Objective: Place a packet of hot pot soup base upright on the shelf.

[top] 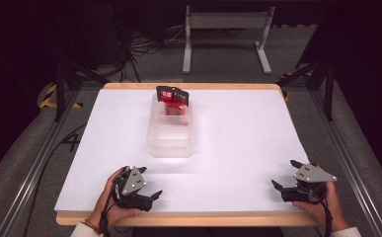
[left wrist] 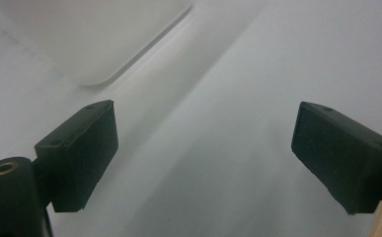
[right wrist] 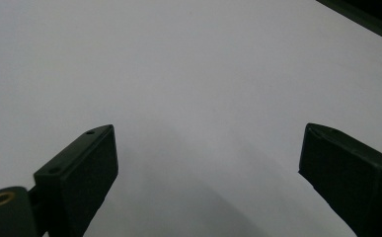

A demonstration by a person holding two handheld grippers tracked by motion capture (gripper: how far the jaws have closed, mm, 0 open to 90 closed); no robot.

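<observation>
The left gripper (top: 150, 183) sat near the table's (top: 238, 128) front left corner, jaws wide apart and holding nothing. A clear box (top: 171, 133) stood left of the middle, toward the far edge, with a red packet (top: 172, 97) sticking out. The left gripper view caught a blurry box corner (left wrist: 95, 39). The right gripper (top: 285, 175), near the front right corner, was wide open and empty.

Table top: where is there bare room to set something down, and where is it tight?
The white table top is bare right of the clear container, out to the right edge, and left of it too. The near strip between the left gripper and right gripper is free. Only the far middle, with the container and red packet, is crowded.
</observation>
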